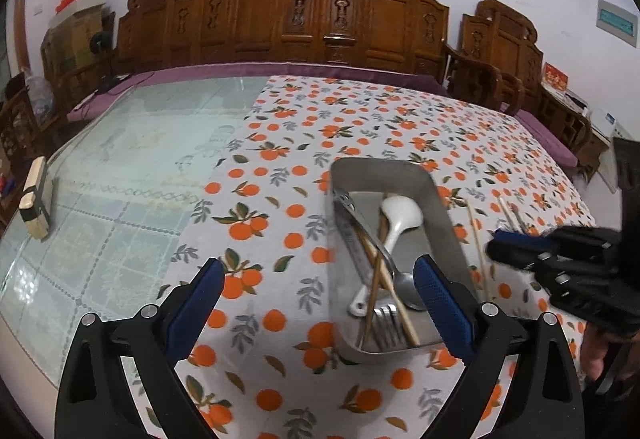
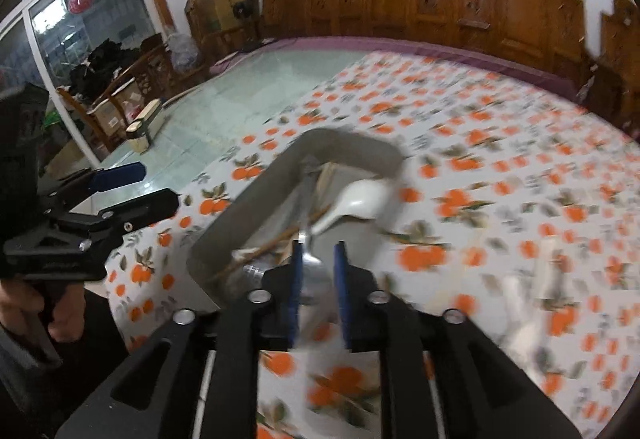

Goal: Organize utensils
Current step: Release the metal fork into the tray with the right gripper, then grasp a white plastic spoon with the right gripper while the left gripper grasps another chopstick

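Observation:
A metal tray [image 1: 442,215] sits on the orange-print tablecloth. It holds a white ceramic spoon [image 1: 396,221], metal tongs [image 1: 352,211], wooden chopsticks [image 1: 380,279], a metal spoon [image 1: 408,289] and a fork [image 1: 386,321]. My left gripper [image 1: 320,287] is open and empty, low over the cloth at the tray's near left. My right gripper [image 2: 318,259] hangs over the tray's near end [image 2: 208,235] with its jaws narrowly apart around a metal spoon [image 2: 312,267]; the view is blurred. The right gripper also shows in the left wrist view [image 1: 496,243].
Loose chopsticks [image 1: 478,251] lie on the cloth right of the tray. A wooden block [image 1: 36,199] stands on the glass tabletop at far left. Carved wooden chairs [image 1: 280,11] line the far side. The left gripper shows in the right wrist view [image 2: 156,187].

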